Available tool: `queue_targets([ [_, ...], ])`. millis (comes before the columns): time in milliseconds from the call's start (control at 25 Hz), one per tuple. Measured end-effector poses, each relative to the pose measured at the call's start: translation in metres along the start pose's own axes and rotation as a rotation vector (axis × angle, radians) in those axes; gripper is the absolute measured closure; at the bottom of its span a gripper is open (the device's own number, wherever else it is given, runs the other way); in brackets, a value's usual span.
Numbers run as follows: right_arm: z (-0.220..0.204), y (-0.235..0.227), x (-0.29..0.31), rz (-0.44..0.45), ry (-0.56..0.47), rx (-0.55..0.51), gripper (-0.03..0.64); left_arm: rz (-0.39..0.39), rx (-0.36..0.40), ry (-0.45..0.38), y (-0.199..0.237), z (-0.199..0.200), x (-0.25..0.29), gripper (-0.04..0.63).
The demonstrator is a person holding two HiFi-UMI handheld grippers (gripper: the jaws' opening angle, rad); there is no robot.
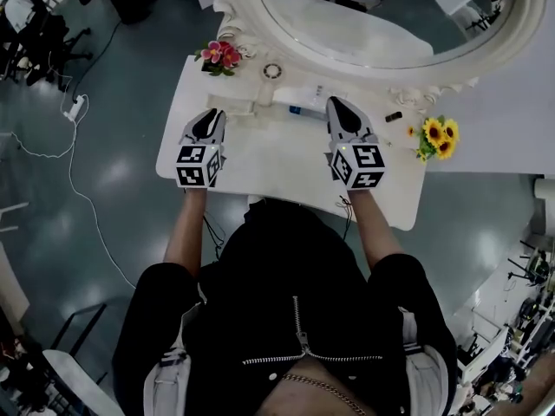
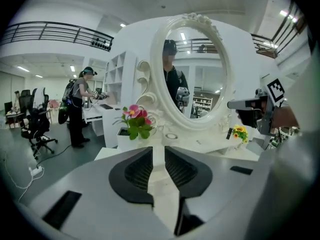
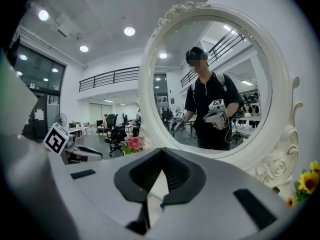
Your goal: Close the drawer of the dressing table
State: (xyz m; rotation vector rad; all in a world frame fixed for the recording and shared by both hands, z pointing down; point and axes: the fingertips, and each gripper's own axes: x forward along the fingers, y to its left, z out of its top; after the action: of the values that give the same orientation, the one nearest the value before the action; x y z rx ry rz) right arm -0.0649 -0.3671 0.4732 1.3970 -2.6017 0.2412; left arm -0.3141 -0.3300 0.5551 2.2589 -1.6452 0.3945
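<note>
The white dressing table stands in front of me, with its big oval mirror at the back. No drawer shows in any view; my body hides the table's front below the top. My left gripper hovers over the left part of the table top. Its jaws stand slightly apart with nothing between them. My right gripper is over the middle right of the top, pointing at the mirror. Its fingertips meet, and nothing is held.
A pot of pink flowers stands at the back left of the top, and sunflowers at the right end. A small round dish, a white box and a small dark item lie near the mirror. A power strip with cable lies on the floor at left.
</note>
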Motion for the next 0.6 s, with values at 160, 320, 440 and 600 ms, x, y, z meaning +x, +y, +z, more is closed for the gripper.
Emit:
queue_targets([
  [160,-0.004,0.0,0.007,0.013,0.01,0.006,0.612,0.03,-0.044,0.07,0.015,-0.031,0.005,0.463],
  [320,-0.007,0.0,0.01,0.017,0.02,0.008,0.612,0.033,-0.083,0.15,0.022,-0.063,0.016,0.445],
  [440,-0.008,-0.002,0.01,0.012,0.025,0.007,0.611,0.036,-0.131,0.208,0.029,-0.089,0.027,0.443],
  [600,-0.009,-0.01,0.007,-0.008,0.036,0.007,0.611,0.024,-0.183,0.276,0.032,-0.117,0.042,0.44],
])
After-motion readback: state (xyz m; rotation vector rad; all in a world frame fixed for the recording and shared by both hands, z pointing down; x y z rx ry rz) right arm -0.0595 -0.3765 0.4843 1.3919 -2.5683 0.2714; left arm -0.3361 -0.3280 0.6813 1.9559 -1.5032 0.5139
